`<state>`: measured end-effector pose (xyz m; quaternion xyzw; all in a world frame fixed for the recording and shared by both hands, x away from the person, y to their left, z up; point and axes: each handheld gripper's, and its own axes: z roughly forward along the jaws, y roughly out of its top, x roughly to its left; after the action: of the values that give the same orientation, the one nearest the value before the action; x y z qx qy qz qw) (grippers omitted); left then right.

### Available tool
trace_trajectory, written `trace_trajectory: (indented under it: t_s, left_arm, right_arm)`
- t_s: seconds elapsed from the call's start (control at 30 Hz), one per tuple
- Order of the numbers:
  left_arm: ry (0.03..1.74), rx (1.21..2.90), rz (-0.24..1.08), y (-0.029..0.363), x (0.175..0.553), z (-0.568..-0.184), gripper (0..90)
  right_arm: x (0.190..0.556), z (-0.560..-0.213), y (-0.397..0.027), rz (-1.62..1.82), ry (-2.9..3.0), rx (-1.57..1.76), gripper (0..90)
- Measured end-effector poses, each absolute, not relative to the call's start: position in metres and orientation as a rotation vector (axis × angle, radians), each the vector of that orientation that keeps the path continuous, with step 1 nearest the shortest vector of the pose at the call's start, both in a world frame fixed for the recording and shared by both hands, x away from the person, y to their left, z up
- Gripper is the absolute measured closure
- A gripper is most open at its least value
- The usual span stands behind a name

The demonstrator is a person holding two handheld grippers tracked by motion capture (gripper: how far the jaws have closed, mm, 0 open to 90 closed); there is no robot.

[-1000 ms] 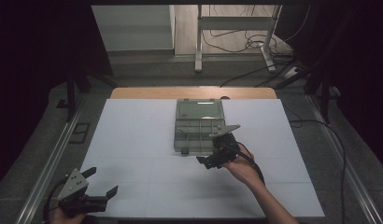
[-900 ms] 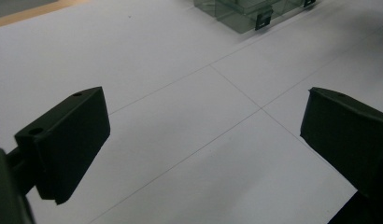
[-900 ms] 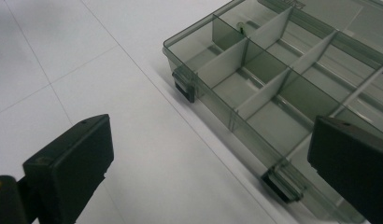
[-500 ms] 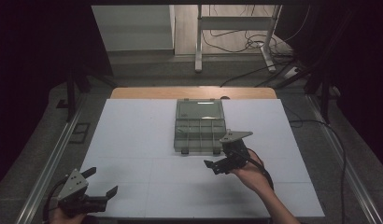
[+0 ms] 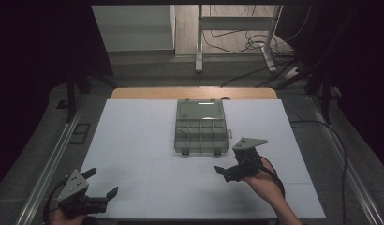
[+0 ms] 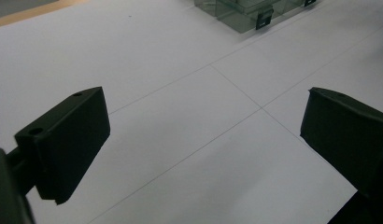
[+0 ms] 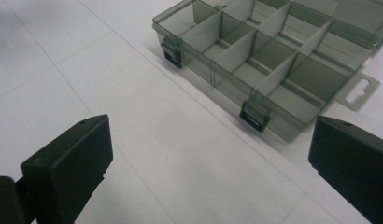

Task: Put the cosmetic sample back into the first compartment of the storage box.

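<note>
A smoky clear plastic organizer box (image 5: 201,126) with several divided compartments lies flat at the middle of the white table (image 5: 134,136). Two dark latches sit on its near edge. My right gripper (image 5: 224,172) hovers a little in front of the box's near right corner, apart from it, jaws open and empty, pointing left. In the right gripper view the box (image 7: 273,60) lies ahead and to the right of the wide gap of my right gripper (image 7: 208,158). My left gripper (image 5: 103,181) rests open at the near left corner. The left gripper view shows my left gripper (image 6: 203,135) over bare table, with the box (image 6: 248,11) far off.
Thin grid lines cross the white tabletop. A wooden strip (image 5: 195,93) edges its far side, and metal rails (image 5: 49,159) run along both sides. Beyond the table stand desk legs (image 5: 198,42) and loose floor cables (image 5: 246,44).
My right gripper has drawn back from the box's near edge, toward the person and slightly right. The left gripper and the box have stayed put.
</note>
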<state>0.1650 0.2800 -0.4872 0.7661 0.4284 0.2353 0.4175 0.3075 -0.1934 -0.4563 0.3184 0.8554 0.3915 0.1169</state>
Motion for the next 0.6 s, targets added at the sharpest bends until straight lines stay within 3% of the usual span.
trace_trajectory:
  t_s: [0.6]
  left_arm:
    - [1.081, 1.920, 0.590, 0.280, 0.165, -0.487, 1.9]
  right_arm:
    - [0.281, -0.452, -0.231, 1.135, 2.433, 0.970, 0.3]
